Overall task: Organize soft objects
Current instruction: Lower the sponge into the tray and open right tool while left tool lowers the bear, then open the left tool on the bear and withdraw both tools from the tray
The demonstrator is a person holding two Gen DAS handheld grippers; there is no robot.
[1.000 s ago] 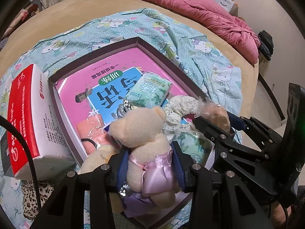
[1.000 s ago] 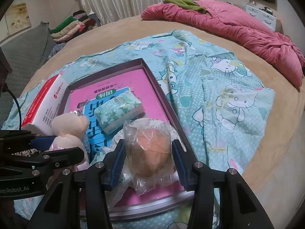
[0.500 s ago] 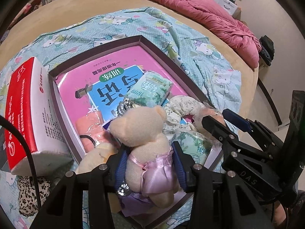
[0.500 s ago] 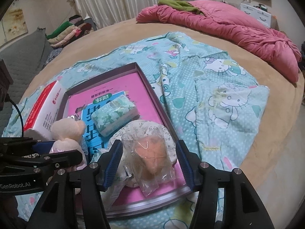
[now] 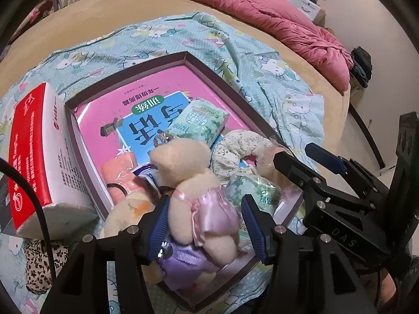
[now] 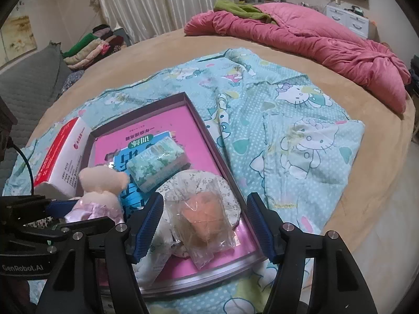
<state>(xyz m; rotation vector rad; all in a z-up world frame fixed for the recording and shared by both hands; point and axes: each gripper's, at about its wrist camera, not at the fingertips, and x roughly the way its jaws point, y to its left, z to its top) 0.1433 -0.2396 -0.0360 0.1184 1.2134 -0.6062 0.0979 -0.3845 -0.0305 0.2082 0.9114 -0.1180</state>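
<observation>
Shallow rectangular tray [image 6: 209,133], on bed: fuzzy plush bear [image 5: 193,183] in satin skirt, left gripper [image 5: 204,218] just opening around it; crinkly plastic-bagged peach item [image 6: 204,219], right gripper [image 6: 204,225] just opening, pads clear.

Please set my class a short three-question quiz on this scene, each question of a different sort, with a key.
1. True or false: the red-and-white box lies outside the tray.
2. What sits between the fingers of the right hand-held gripper? A) a bagged peach-coloured item B) a green tissue pack C) a teddy bear
3. What colour is the bunched quilt at the far side?
Key: 1 true; 2 A; 3 pink.
</observation>
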